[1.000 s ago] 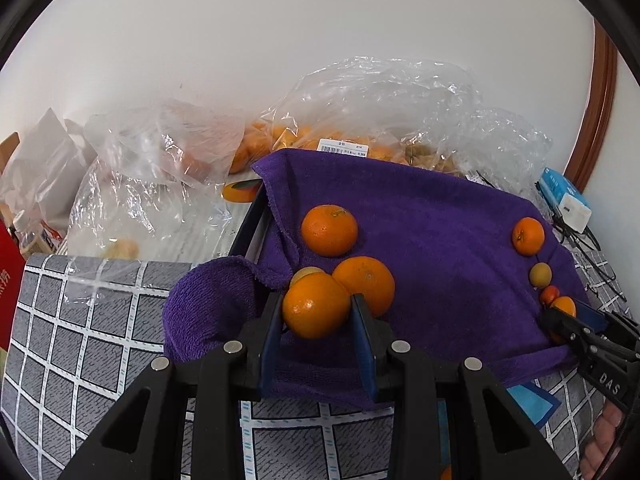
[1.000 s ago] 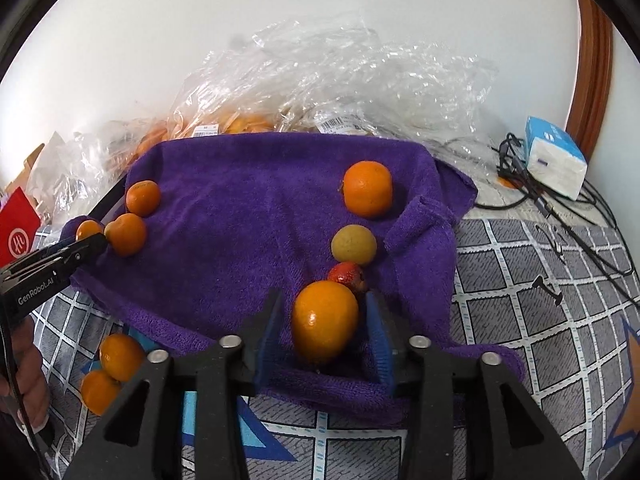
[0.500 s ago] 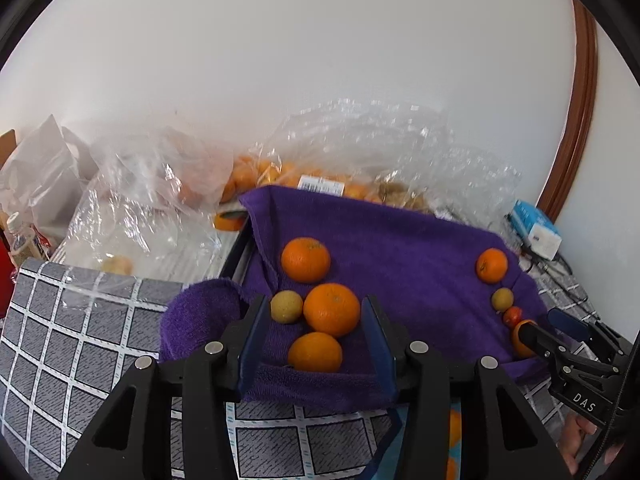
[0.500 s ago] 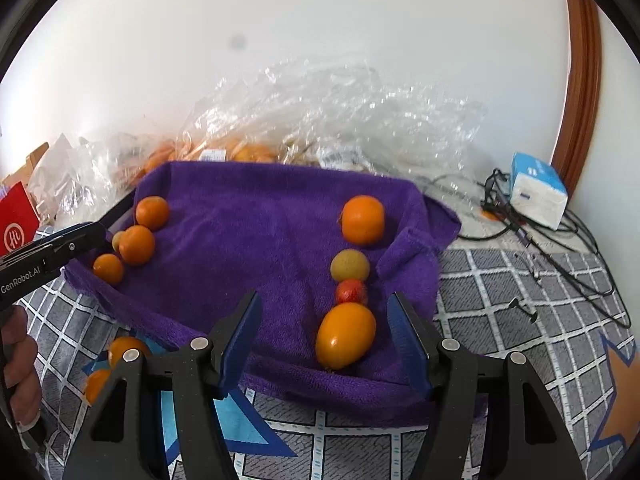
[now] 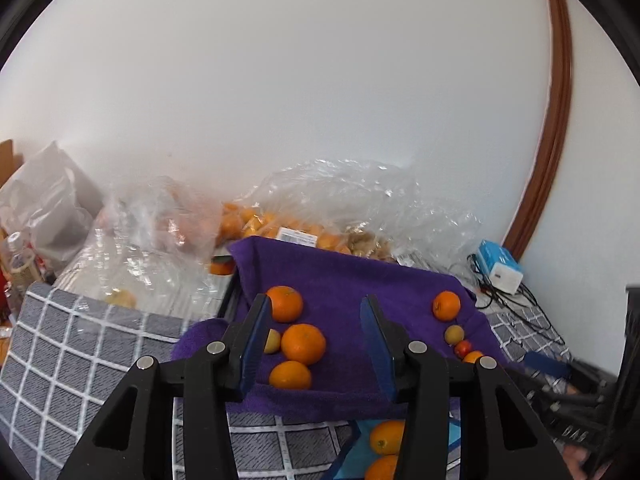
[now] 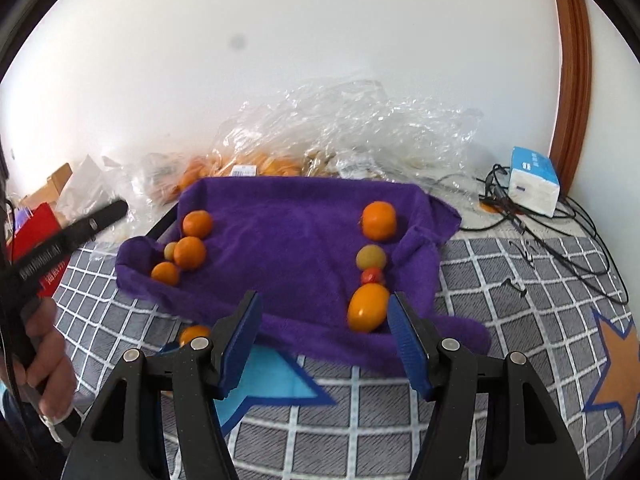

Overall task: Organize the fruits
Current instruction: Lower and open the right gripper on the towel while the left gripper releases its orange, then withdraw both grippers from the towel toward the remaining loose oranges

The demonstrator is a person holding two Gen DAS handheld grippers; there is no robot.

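Both the left gripper and right gripper are spread, empty. Risk: oval orange near the towel edge may roll off.

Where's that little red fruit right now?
In the right wrist view, the red fruit lies on the purple towel, in the right-hand row, between the yellowish fruit and the oval orange.

We see each tool as matte black plastic: the left tool and right tool carry blue-padded fingers and round silver screws (white lettering on the left one's side is blurred).
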